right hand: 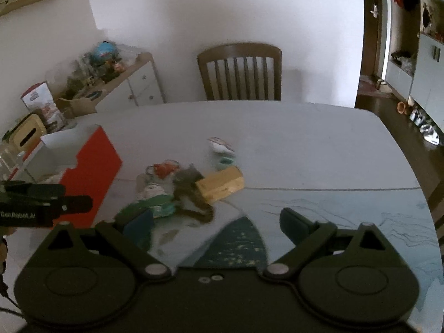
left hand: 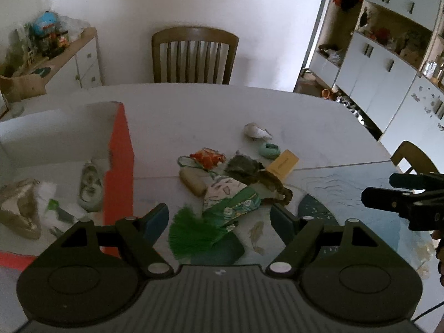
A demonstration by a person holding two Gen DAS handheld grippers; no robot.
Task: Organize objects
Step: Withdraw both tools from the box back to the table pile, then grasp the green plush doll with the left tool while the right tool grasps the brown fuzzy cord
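Note:
A pile of small objects lies mid-table: a green tassel (left hand: 191,233) on a patterned pouch (left hand: 233,197), a beige stone (left hand: 193,181), an orange trinket (left hand: 206,158), a dark furry item (left hand: 244,166), a yellow wooden block (left hand: 283,163), a mint ring (left hand: 269,149) and a shell (left hand: 256,131). My left gripper (left hand: 219,219) is open, just above the tassel. My right gripper (right hand: 216,224) is open and empty, to the right of the pile (right hand: 177,188). An orange-sided box (left hand: 119,166) at left holds a small shoe (left hand: 90,186) and other items.
A wooden chair (left hand: 194,55) stands behind the table (left hand: 194,105). A sideboard with clutter (left hand: 55,55) is at far left and white cabinets (left hand: 388,63) at right. A blue patterned mat (right hand: 333,208) covers the table's near right part.

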